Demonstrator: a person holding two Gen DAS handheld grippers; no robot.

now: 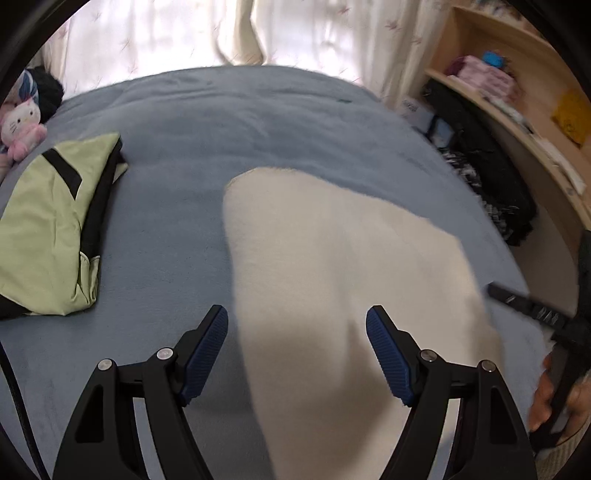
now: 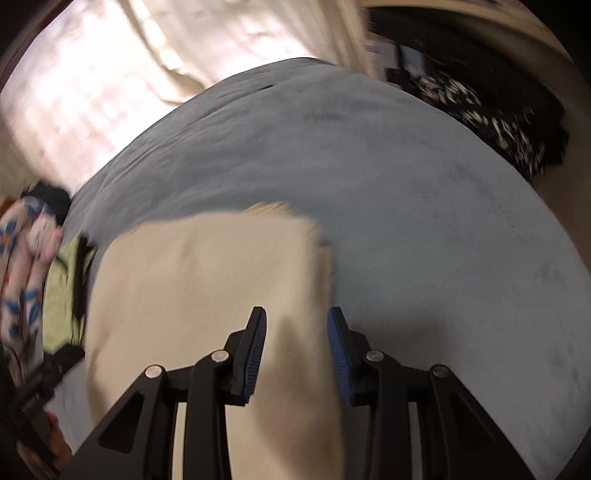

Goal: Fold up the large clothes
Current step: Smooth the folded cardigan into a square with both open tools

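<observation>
A cream fleecy garment (image 1: 332,240) lies folded on the blue bed cover (image 1: 221,129). My left gripper (image 1: 297,317) hovers over its near part, jaws wide open, blue pads (image 1: 207,354) clear of the cloth. In the right wrist view, which is blurred, the same cream garment (image 2: 203,277) fills the lower left. My right gripper (image 2: 297,314) stands partly open over the garment's right edge, with the cloth running between its pads (image 2: 341,358) and no clear pinch. The right gripper (image 1: 532,306) also shows at the left view's right edge, held by a hand (image 1: 546,398).
A folded light-green garment with black trim (image 1: 44,221) lies at the bed's left, beside a pink plush toy (image 1: 20,129). Dark clothes (image 1: 491,177) pile by a wooden shelf (image 1: 517,110) on the right. Curtains (image 1: 184,33) hang behind the bed.
</observation>
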